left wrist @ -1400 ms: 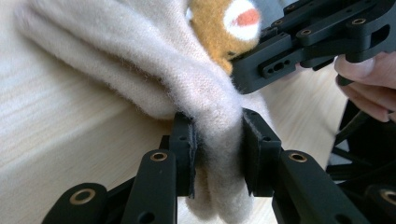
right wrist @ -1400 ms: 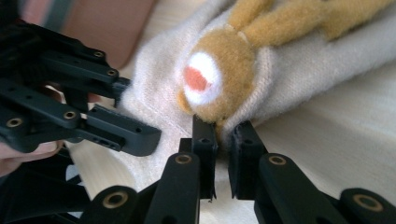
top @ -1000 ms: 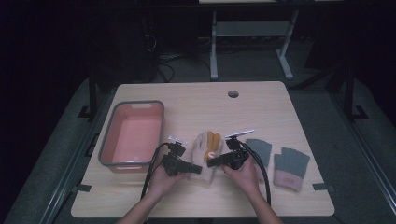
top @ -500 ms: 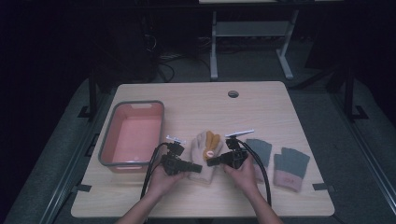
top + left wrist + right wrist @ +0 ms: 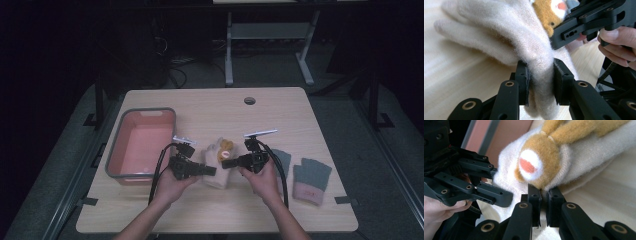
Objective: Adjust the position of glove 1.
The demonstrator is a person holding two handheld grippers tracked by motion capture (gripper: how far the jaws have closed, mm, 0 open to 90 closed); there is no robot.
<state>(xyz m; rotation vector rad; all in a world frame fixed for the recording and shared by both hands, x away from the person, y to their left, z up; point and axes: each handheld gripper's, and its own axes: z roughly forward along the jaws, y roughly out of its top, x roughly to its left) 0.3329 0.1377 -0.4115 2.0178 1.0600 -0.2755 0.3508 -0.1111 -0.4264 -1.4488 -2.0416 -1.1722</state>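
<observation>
Both grippers [image 5: 212,170] [image 5: 227,163] risen, fingers pinching cream glove [image 5: 216,167] over table [image 5: 280,110]

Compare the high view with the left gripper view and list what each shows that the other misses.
High view alone: the pink bin, the grey mitten and the table edge to edge.
Left gripper view alone: the left gripper fingers pinching the fuzzy knit.
Both: the cream glove with its orange animal face, and the right gripper.

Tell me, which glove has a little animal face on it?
The cream glove between both grippers: it has an orange animal face. The two grey gloves on the right are plain.
</observation>
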